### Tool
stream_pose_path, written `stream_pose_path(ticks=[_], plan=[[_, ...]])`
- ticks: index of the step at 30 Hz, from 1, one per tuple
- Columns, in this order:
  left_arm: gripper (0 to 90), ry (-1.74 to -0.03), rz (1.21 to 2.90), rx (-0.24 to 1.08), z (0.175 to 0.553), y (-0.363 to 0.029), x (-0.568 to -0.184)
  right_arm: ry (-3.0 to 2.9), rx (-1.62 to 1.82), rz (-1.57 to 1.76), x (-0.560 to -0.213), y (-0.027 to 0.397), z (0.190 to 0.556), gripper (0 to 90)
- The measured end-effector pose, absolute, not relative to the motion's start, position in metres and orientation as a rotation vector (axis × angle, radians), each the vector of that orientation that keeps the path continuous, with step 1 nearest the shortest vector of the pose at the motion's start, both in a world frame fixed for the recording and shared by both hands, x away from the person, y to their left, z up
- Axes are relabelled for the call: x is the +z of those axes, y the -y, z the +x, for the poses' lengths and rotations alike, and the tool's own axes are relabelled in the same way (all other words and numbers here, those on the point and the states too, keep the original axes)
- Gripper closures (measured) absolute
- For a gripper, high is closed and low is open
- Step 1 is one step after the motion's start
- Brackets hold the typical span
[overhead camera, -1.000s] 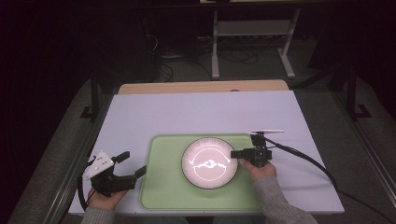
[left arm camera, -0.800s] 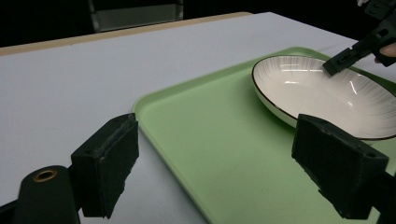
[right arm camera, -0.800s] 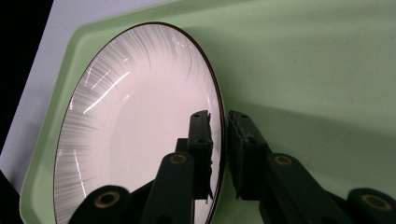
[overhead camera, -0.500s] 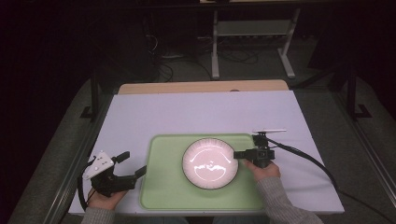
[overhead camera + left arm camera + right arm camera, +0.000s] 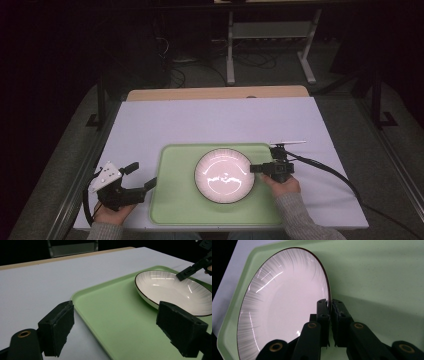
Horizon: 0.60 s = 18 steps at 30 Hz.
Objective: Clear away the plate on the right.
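A white plate [image 5: 224,175] with a thin dark rim lies on a light green tray [image 5: 175,200] near the table's front. My right gripper [image 5: 252,169] comes in from the plate's right side and is shut on its rim. In the right gripper view the two jaws [image 5: 328,302] pinch the plate [image 5: 287,305] edge, one pad inside the rim and one outside, over the tray [image 5: 374,277]. My left gripper [image 5: 142,175] stands open just off the tray's left edge, holding nothing. Between its wide jaws [image 5: 117,317] I see the tray [image 5: 112,312], the plate [image 5: 172,290] and the right gripper [image 5: 186,272].
The tray sits on a white table top [image 5: 210,120] with a wooden strip [image 5: 215,93] along the far edge. The right gripper's cable [image 5: 340,175] trails off to the right. A metal stand [image 5: 270,35] is on the dark floor beyond the table.
Both hands and the plate have kept their places. Only the glare on the plate has shifted.
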<state>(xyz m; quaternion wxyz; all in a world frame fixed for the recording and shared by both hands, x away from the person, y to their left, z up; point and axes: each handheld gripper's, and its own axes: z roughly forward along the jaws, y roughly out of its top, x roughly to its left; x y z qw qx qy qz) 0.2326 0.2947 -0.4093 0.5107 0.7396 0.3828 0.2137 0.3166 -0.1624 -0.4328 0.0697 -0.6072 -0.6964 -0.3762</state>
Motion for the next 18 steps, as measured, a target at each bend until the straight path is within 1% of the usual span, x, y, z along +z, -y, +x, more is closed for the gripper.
stream_pose_path(ticks=[10,11,13,18], plan=[[14.5,-0.919,1.781,0.515,0.2323,-0.2944,-0.4092,2.105,-1.14,-1.822,-0.4331,0.1611,0.3105,82.5],[14.4,-0.919,1.781,0.515,0.2323,-0.2945,-0.4092,2.105,-1.144,-1.821,-0.433,0.1612,0.3107,80.5],[14.5,-0.922,1.778,0.516,0.2322,-0.2951,-0.4091,2.1,-1.159,-1.818,-0.4321,0.1618,0.3103,73.6],[14.5,-0.923,1.776,0.515,0.2324,-0.2952,-0.4092,2.118,-1.232,-1.807,-0.4236,0.1681,0.3085,65.9]])
